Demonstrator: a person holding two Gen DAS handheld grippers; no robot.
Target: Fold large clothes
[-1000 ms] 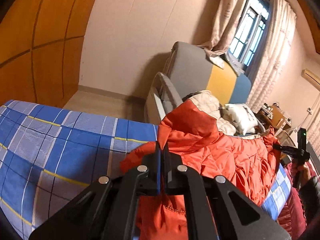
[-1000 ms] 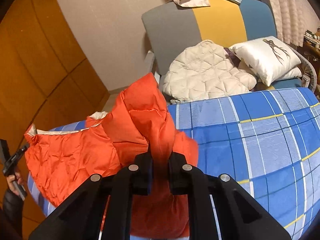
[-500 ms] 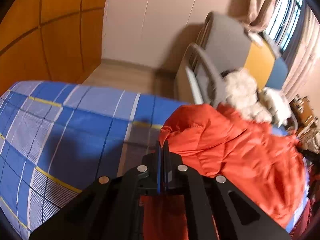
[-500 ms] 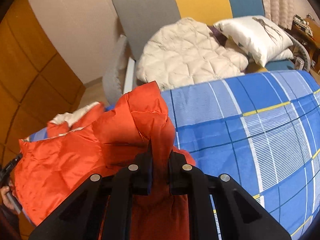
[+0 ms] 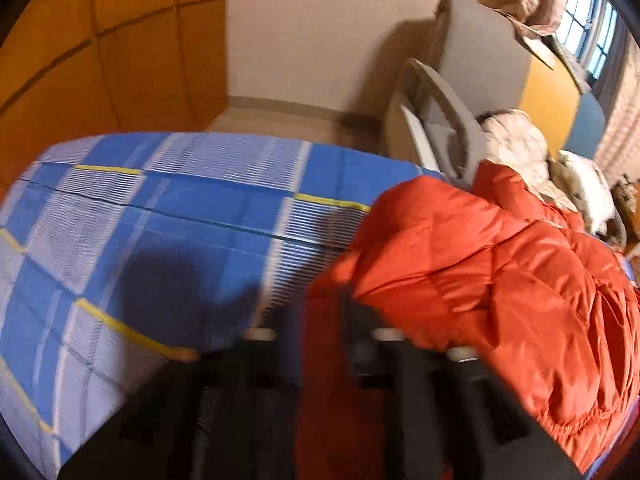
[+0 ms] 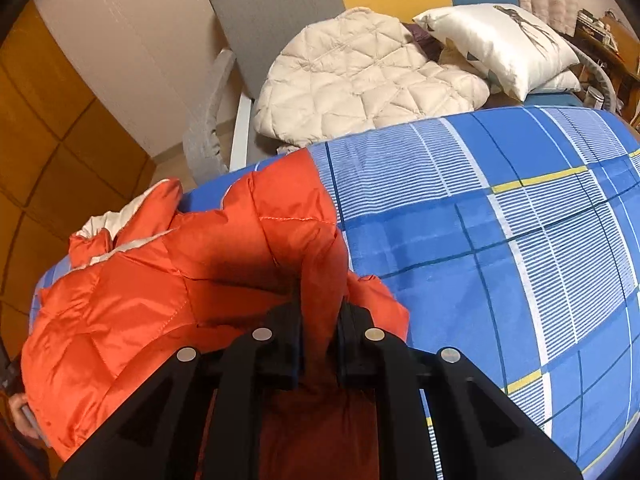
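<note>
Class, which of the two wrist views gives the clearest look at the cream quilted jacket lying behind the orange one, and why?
The right wrist view: the cream quilted jacket lies sharp and almost whole against the sofa back, beside a white pillow. The left wrist view is blurred and shows only a strip of it behind the orange jacket.

Orange jacket [image 6: 132, 300]: quilted puffer cloth, slick shell with a satin sheen, stitched seams, pale matt lining at the collar. Bedsheet [image 6: 500, 240]: matt woven cloth, blue check with fine white stripes and thin yellow lines, smooth. Cream jacket [image 6: 360, 76]: quilted in triangles, soft matt. Pillow [image 6: 504, 44]: white cloth, faint sheen. Headboard [image 6: 280, 12]: matt upholstery panels, grey, yellow, blue. Wall panels [image 5: 80, 60]: orange-brown wood look, satin. Right gripper [image 6: 318, 320]: matt black plastic fingers [image 6: 280, 344], bright metal rivet heads. Left gripper [image 5: 316, 344]: same look, blurred.
</note>
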